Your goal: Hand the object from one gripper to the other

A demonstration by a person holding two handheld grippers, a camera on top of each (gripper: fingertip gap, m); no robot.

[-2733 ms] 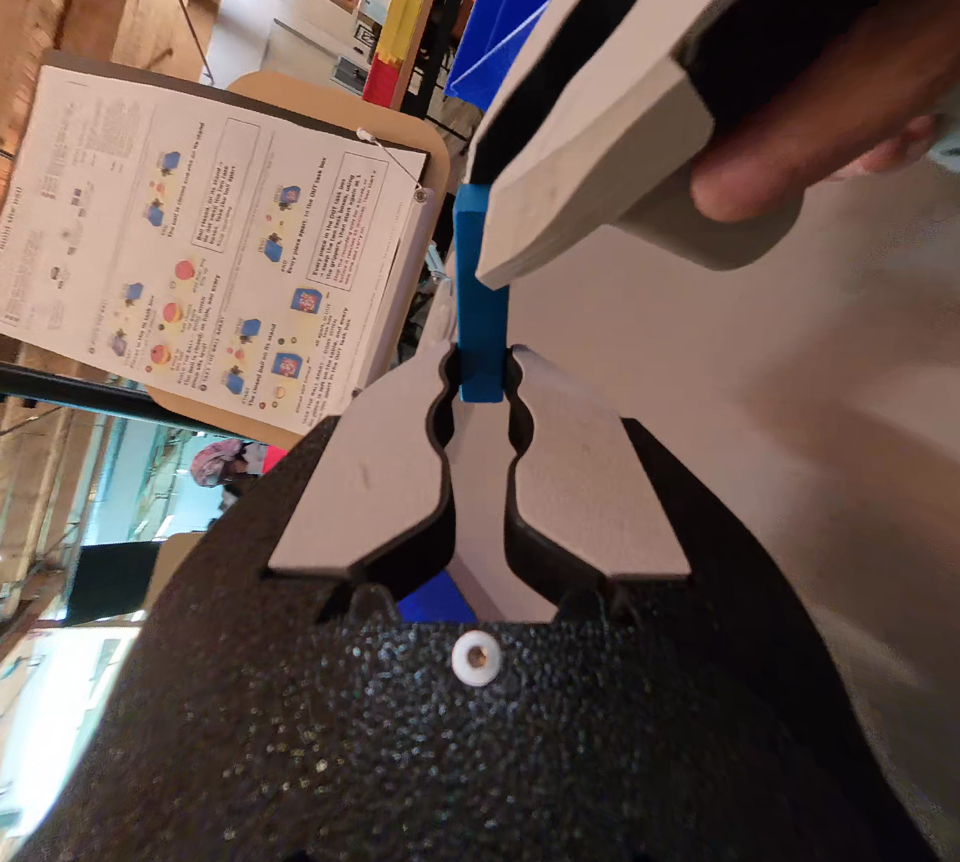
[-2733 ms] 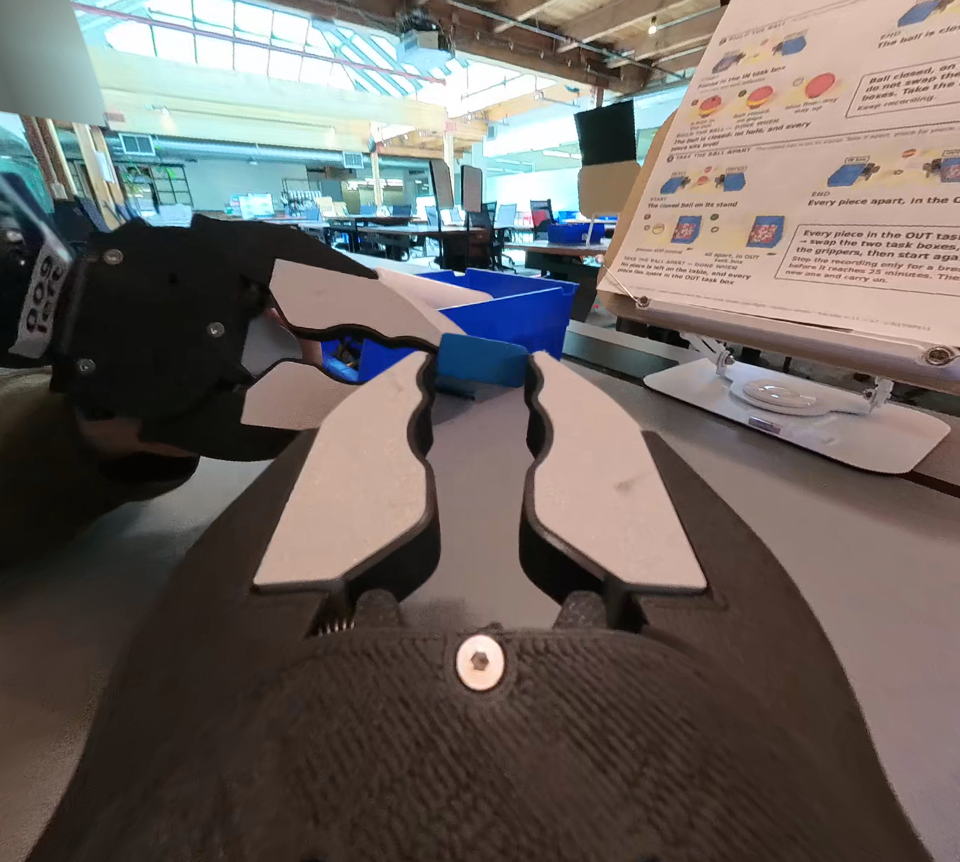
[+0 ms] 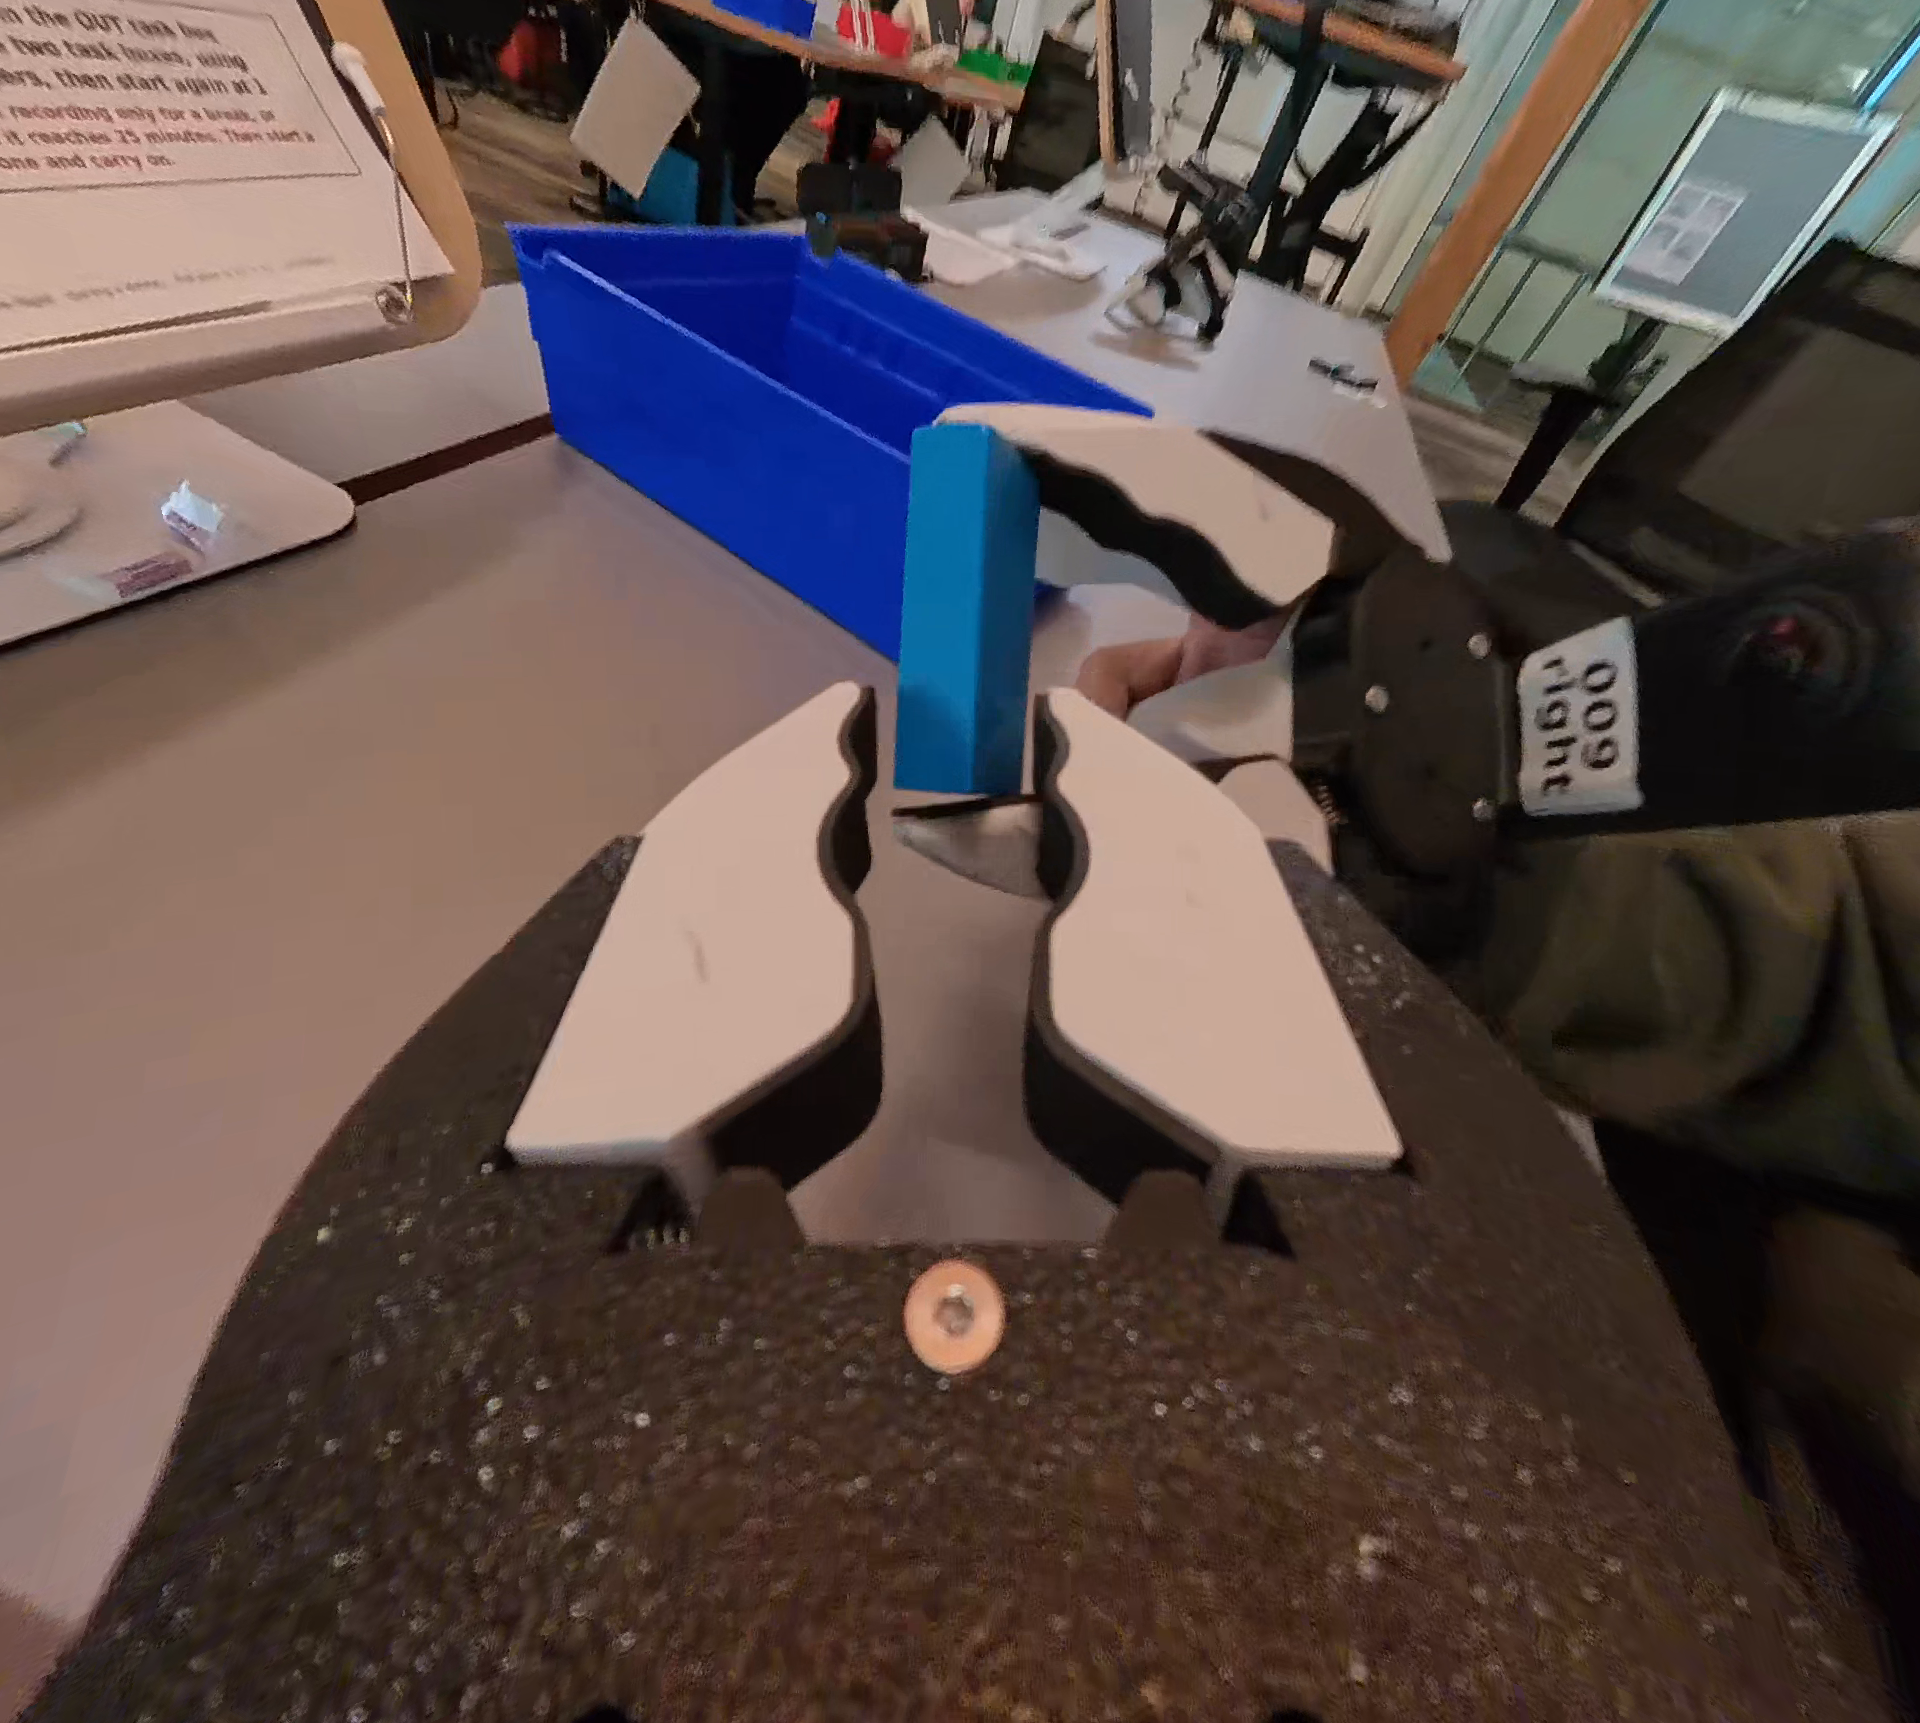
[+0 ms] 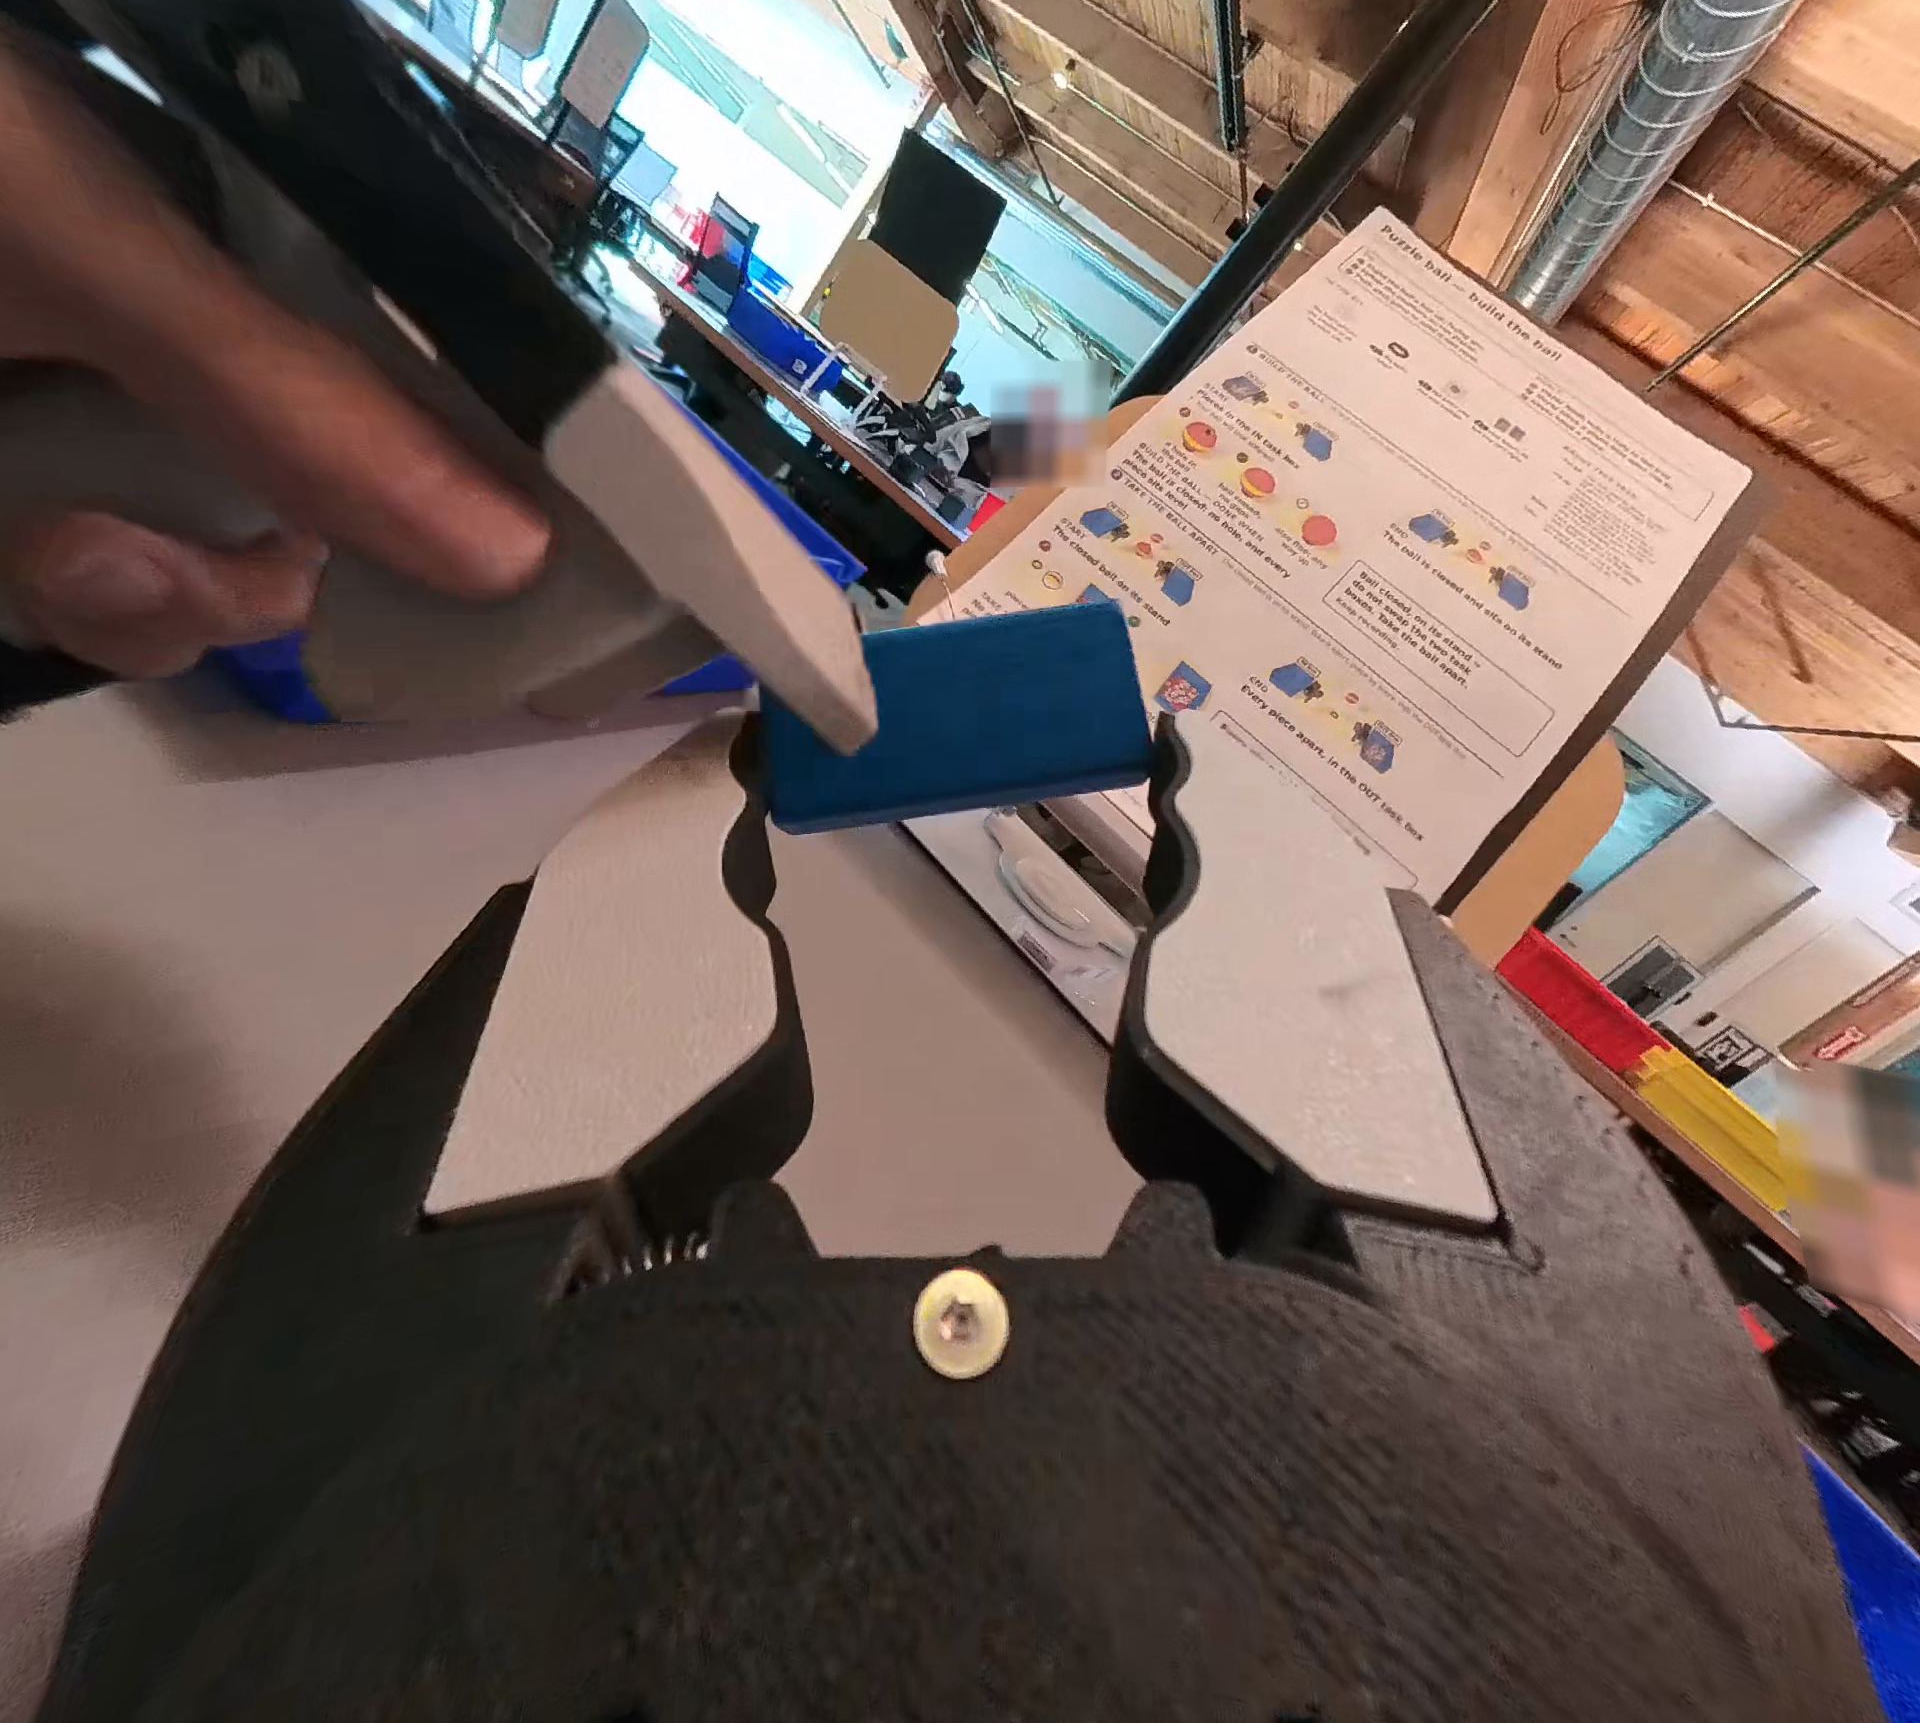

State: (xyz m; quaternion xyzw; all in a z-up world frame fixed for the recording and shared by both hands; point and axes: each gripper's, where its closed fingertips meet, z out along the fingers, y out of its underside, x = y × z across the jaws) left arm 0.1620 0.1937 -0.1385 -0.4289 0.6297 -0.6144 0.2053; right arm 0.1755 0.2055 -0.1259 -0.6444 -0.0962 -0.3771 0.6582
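Above the grey table [image 3: 312,790], near its front edge, a blue block [image 3: 961,624] hangs in the air between two pairs of tongs. In the left wrist view it stands upright, a little tilted. The right tongs [image 4: 956,738] reach in from the right and clamp it lengthwise: one tip presses on its top end and the other on its bottom end, and in the right wrist view the block spans the full gap between those tips. The left tongs [image 3: 951,717] sit around the lower part of the block with the jaws narrowly apart. A thin gap shows on the left side, while the right finger lies just beside the block, and whether it touches I cannot tell. A hand [image 4: 260,447] grips the left tongs, and an olive sleeve [image 3: 1714,998] shows behind the right tongs. Farther back on the table lies a long blue bin [image 3: 727,426], and to its left a printed sheet [image 4: 1403,551] leans on a stand.
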